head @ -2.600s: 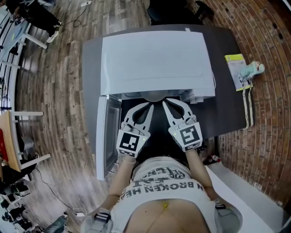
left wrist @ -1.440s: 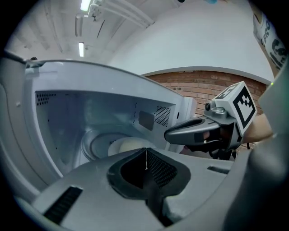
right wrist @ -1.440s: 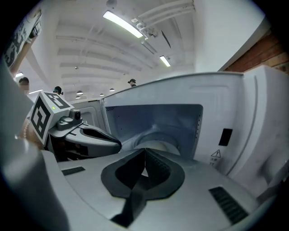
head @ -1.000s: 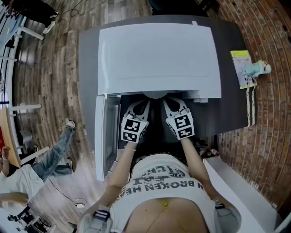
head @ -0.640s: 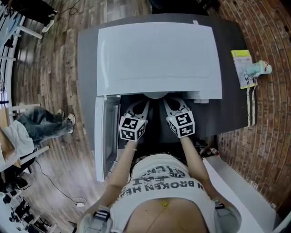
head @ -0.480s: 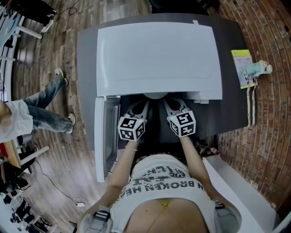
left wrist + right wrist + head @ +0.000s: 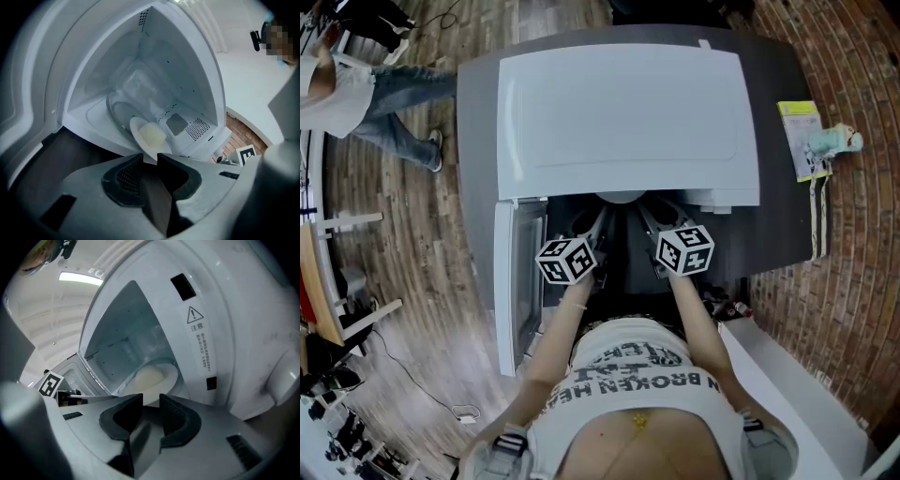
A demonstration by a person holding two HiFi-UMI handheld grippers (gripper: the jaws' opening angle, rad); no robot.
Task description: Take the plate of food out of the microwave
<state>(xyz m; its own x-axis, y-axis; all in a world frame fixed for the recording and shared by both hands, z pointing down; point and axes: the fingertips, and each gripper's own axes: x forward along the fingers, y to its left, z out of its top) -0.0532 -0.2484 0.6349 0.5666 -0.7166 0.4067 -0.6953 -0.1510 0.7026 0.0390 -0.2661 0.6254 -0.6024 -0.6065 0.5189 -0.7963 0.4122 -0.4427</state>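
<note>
Looking down from the head view, a white microwave (image 7: pixel 628 103) sits on a dark grey table (image 7: pixel 778 225), its door (image 7: pixel 511 281) swung open to the left. The left gripper (image 7: pixel 598 221) and right gripper (image 7: pixel 649 219) both reach toward the opening, side by side, their marker cubes turned at a slant. A yellow-green packet (image 7: pixel 795 141) and a small pale toy (image 7: pixel 831 142) lie at the table's right edge. A person in jeans (image 7: pixel 366 84) stands on the wood floor at the upper left.

In the left gripper view, the jaws have just been opening and stand a little apart, with nothing pressed between the pads. The plate (image 7: pixel 138 138) rests inside the microwave's cavity, near its front, on the glass turntable (image 7: pixel 117 110), and its near rim lies just beyond the jaw tips. A pale mound of food (image 7: pixel 153 134) sits on it.

In the right gripper view, these jaws too have just been opening. They show a clear gap, and nothing is clamped in it. The plate with its food lies just past the tips, inside the cavity. A warning label (image 7: pixel 199 341) runs down the microwave's front panel to the right of the opening.
</note>
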